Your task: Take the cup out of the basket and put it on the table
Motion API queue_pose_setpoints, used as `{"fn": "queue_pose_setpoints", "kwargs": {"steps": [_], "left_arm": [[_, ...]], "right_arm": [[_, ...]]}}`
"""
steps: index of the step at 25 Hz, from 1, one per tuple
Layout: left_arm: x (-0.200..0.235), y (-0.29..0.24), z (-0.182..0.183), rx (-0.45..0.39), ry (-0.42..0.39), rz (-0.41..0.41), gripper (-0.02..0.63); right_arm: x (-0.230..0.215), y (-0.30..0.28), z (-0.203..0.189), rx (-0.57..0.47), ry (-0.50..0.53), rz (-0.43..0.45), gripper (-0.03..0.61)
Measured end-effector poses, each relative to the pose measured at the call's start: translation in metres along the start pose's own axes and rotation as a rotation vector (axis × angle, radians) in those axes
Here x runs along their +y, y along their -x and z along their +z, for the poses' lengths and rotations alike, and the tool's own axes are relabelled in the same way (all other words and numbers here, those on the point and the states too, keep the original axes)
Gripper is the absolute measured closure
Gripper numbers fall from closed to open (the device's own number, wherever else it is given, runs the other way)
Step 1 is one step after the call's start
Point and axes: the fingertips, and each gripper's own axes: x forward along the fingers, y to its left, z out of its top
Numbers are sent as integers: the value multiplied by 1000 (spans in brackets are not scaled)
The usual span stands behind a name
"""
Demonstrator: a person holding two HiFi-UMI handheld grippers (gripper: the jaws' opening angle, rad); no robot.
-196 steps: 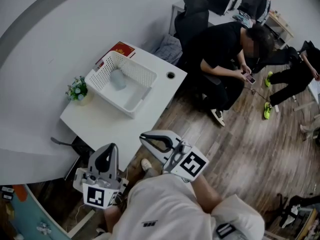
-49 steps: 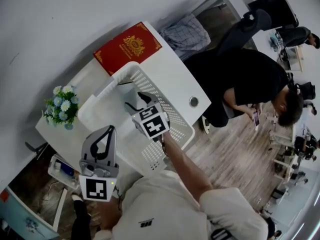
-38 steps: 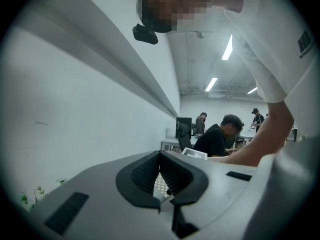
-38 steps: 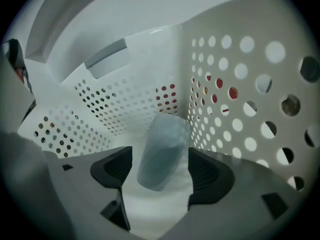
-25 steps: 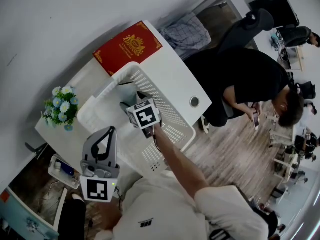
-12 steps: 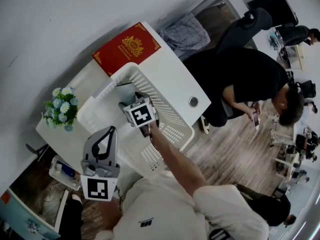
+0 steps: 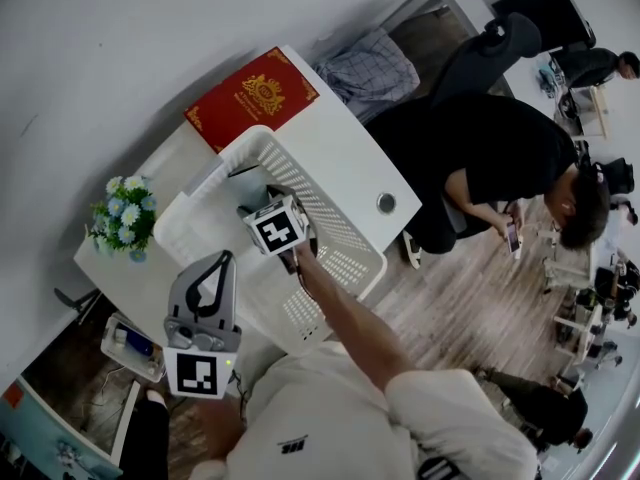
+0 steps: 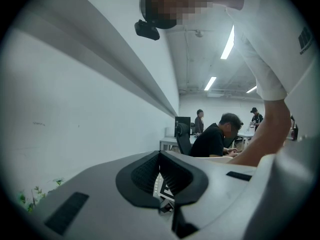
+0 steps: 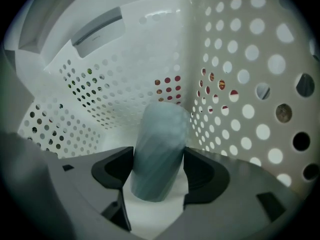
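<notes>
A pale blue cup (image 9: pixel 157 149) stands between the jaws of my right gripper (image 9: pixel 158 176), inside the white perforated basket (image 9: pixel 240 79). Both pads press against the cup's sides, so the gripper is shut on it. In the head view the right gripper (image 7: pixel 262 202) reaches down into the far corner of the basket (image 7: pixel 340 238), where part of the cup (image 7: pixel 246 181) shows beyond its marker cube. My left gripper (image 7: pixel 214 268) hangs shut at the near side of the table, outside the basket. In the left gripper view the left gripper (image 8: pixel 161 184) points across the room with its jaws together.
The basket sits on a white table (image 7: pixel 345 158) against the wall. A red book (image 7: pixel 252 98) lies at the far end and a small flower pot (image 7: pixel 122 213) at the left. A seated person (image 7: pixel 500 158) and an office chair (image 7: pixel 480 53) are to the right.
The right gripper has moved a little further into the basket's far corner, onto the cup. The left gripper has stayed about where it was.
</notes>
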Motion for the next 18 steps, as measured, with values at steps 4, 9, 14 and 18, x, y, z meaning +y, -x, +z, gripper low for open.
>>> {"fn": "queue_pose_setpoints", "kwargs": {"steps": [4, 9, 14, 18], "left_arm": [[1, -1, 0, -7, 2, 6, 604], [2, -1, -3, 8, 20, 12, 604], [3, -1, -2, 4, 16, 11, 604], [3, -1, -1, -6, 12, 12, 604]], "right_arm": [[-1, 1, 1, -4, 0, 6, 264], [-1, 2, 2, -2, 7, 10, 268], [-2, 4, 4, -9, 11, 12, 272], [-1, 5, 6, -20, 7, 22, 273]]}}
